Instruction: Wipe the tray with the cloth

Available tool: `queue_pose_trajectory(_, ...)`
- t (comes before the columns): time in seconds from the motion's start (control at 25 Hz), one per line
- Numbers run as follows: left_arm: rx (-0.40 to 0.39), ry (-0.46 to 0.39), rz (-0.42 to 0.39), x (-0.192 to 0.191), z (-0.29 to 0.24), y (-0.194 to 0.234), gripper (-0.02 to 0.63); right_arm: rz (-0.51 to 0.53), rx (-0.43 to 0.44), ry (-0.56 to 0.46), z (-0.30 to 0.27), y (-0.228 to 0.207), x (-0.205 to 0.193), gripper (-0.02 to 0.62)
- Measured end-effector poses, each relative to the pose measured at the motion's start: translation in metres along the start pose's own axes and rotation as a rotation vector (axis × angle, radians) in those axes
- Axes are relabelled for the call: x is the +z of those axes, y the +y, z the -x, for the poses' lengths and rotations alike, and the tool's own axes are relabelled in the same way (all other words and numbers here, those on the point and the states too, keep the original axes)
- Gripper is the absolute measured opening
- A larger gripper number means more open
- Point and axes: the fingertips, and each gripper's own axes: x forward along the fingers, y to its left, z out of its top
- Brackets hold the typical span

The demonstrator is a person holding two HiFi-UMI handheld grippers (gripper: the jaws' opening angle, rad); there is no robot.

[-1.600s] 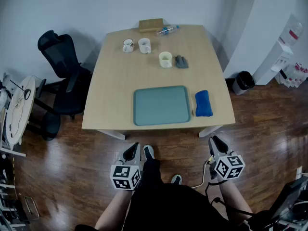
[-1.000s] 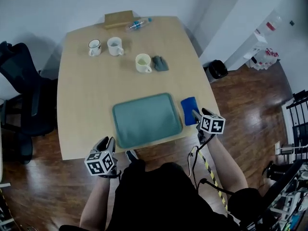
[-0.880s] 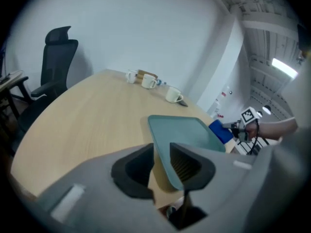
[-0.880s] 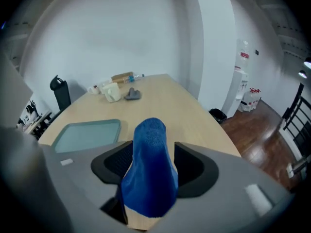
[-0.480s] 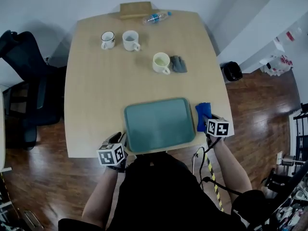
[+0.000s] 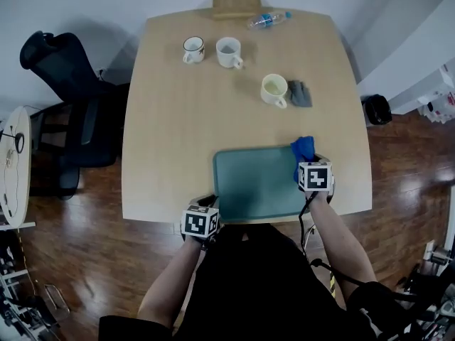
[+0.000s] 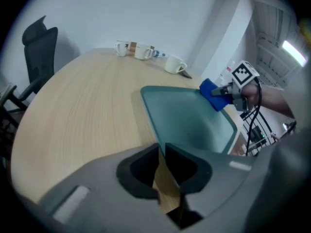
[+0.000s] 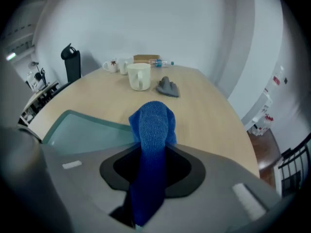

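Observation:
The teal tray [image 6: 252, 183] lies on the wooden table near its front edge, also seen in the left gripper view [image 7: 187, 120]. My right gripper [image 6: 307, 163] is above the tray's right rim. Its jaws are closing on the blue cloth [image 6: 303, 148], which stands up bunched between them [image 8: 153, 130] and is lifted off the table [image 7: 212, 92]. My left gripper [image 6: 205, 206] is at the table's front edge by the tray's near left corner. Its jaws [image 7: 162, 148] are shut with nothing between them.
Two white mugs [image 6: 193, 48] [image 6: 229, 52] stand at the back of the table and a cream mug [image 6: 273, 89] stands beside a grey rag [image 6: 299, 94]. A bottle [image 6: 268, 20] and a wooden box [image 6: 236, 6] sit at the far edge. A black chair [image 6: 67, 69] stands to the left.
My right gripper reached the blue cloth beside the tray, closed on it and lifted it over the tray's right rim. My left gripper came up to the table's front edge.

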Motion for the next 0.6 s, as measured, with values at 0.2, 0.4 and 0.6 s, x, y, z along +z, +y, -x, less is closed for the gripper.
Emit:
queue_pose_trajectory(0.2, -0.013, -0.025, 0.029, 0.000, 0.000, 0.006, 0.046, 0.062, 0.080, 0.011, -0.009, 0.066, 0.015, 0.117)
queue_pose_trajectory(0.4, -0.048, -0.031, 0.047, 0.000, 0.000, 0.006, 0.046, 0.100, 0.210, 0.049, -0.010, 0.152, 0.022, 0.117)
queue_pose_trajectory(0.6, -0.090, -0.018, 0.039, 0.000, 0.000, 0.003, 0.049, 0.166, 0.367, 0.073, -0.006, 0.252, 0.038, 0.117)
